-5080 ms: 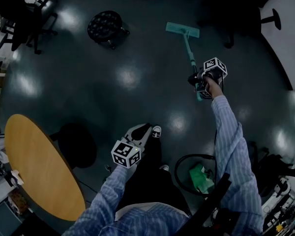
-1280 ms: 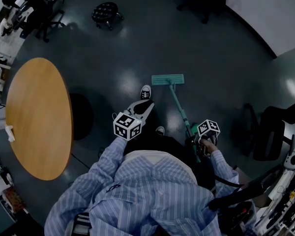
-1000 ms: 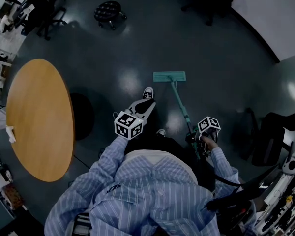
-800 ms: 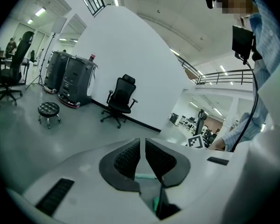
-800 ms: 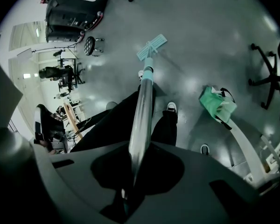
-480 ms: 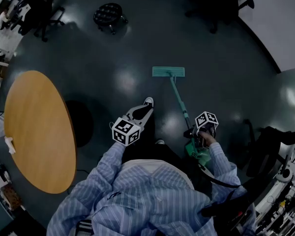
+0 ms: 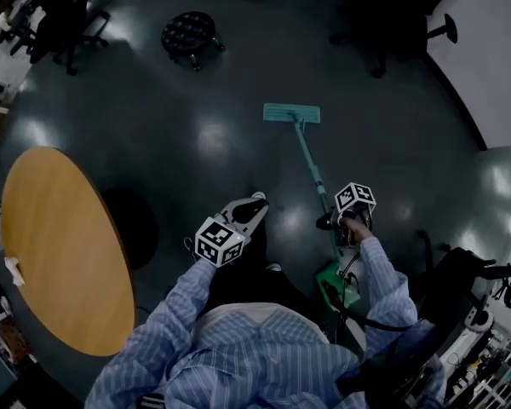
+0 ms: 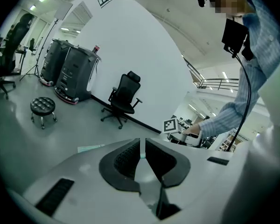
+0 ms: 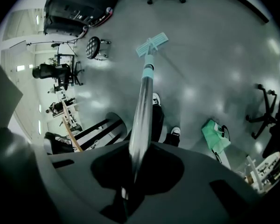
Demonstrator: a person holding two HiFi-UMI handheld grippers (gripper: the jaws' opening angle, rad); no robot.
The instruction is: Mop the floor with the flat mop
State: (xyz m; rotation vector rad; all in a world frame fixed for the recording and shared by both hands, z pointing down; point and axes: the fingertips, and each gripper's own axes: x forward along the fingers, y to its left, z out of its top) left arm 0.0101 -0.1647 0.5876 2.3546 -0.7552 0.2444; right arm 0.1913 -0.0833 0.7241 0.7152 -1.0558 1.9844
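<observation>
The flat mop has a teal head (image 7: pixel 291 113) lying flat on the dark floor ahead of my feet. Its thin handle (image 7: pixel 313 173) slants back to my right gripper (image 7: pixel 335 225), which is shut on it near the upper end. In the right gripper view the silver handle (image 9: pixel 142 108) runs out from between the jaws of that gripper (image 9: pixel 134 172) down to the mop head (image 9: pixel 151 44). My left gripper (image 7: pixel 249 213) hangs above my shoe, apart from the mop. Its jaws stand together with nothing between them (image 8: pixel 142 155).
A round wooden table (image 7: pixel 64 254) fills the left side. A black stool (image 7: pixel 187 34) stands at the far left and office chairs (image 7: pixel 392 24) at the far right by the white wall. A green bucket (image 7: pixel 334 281) with a black hose sits beside my right foot.
Five seconds ago my right arm reached far out with the mop; it is now drawn close to my body. Over the last second the mop head slid slightly away from my feet.
</observation>
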